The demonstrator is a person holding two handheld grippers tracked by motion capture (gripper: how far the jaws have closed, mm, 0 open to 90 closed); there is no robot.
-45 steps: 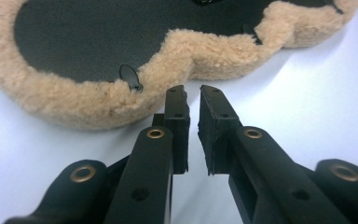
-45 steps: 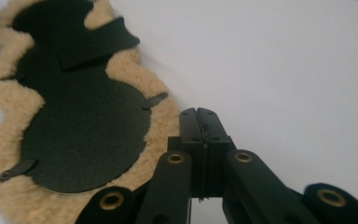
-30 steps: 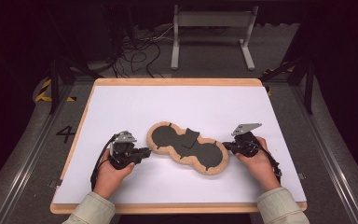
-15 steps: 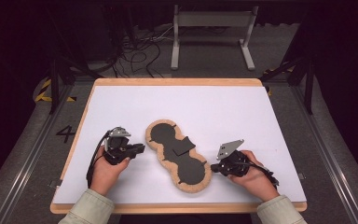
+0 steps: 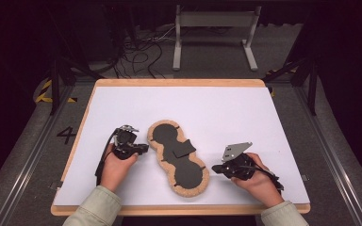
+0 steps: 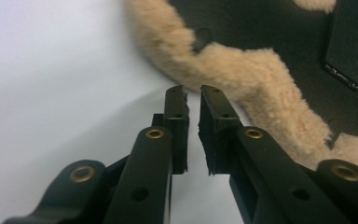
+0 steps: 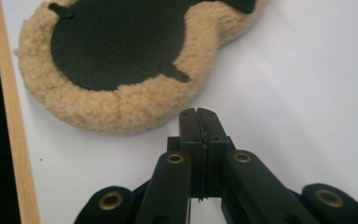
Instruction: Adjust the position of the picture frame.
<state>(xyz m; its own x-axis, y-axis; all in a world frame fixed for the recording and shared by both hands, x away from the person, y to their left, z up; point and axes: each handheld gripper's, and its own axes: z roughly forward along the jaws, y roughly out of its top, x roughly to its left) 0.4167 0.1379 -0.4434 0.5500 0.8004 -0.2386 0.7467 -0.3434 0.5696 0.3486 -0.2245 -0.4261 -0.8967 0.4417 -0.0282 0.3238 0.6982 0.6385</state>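
Fleece pad (image 5: 178, 158) rotated since earlier; long axis now near-far, slightly diagonal.

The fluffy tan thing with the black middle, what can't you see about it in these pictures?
- Fleece pad: its underside, in the high view; it lies flat on the white table.
- Its far lobe, in the right gripper view; cut off by the top edge.
- The marking on its black tab, in the left gripper view; too small and blurred to read.
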